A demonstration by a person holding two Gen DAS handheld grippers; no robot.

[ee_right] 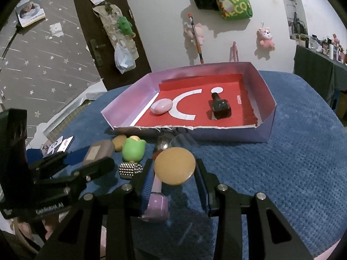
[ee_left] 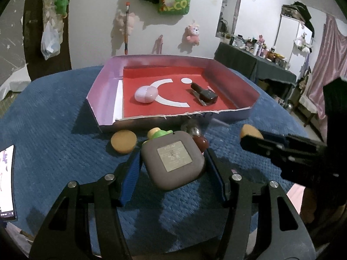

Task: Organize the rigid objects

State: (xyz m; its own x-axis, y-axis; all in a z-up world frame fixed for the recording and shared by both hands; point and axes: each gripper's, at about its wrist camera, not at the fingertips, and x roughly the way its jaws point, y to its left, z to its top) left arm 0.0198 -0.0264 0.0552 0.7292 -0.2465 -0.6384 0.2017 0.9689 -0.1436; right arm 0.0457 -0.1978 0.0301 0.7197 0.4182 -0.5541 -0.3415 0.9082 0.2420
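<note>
My left gripper (ee_left: 173, 159) is shut on a grey-brown rounded square case (ee_left: 173, 162) with a pale label, held just above the blue cloth in front of the tray. My right gripper (ee_right: 174, 167) is shut on a tan round disc (ee_right: 174, 165), also lifted off the cloth. Each gripper shows in the other's view: the right gripper (ee_left: 256, 138) with the disc (ee_left: 249, 131), the left gripper (ee_right: 95, 159) with the case (ee_right: 97, 151). The purple-walled tray (ee_left: 104, 86) with a red floor holds a lilac pebble-shaped case (ee_left: 145, 95) and a dark nail polish bottle (ee_left: 203, 94).
On the blue cloth before the tray (ee_right: 130, 99) lie a second tan disc (ee_left: 123, 144), a green toy (ee_right: 133, 150), a dark red bottle (ee_left: 200, 142), a studded silver piece (ee_right: 131, 170) and a pink polish bottle (ee_right: 157, 203). A phone (ee_left: 7, 182) lies at the left edge.
</note>
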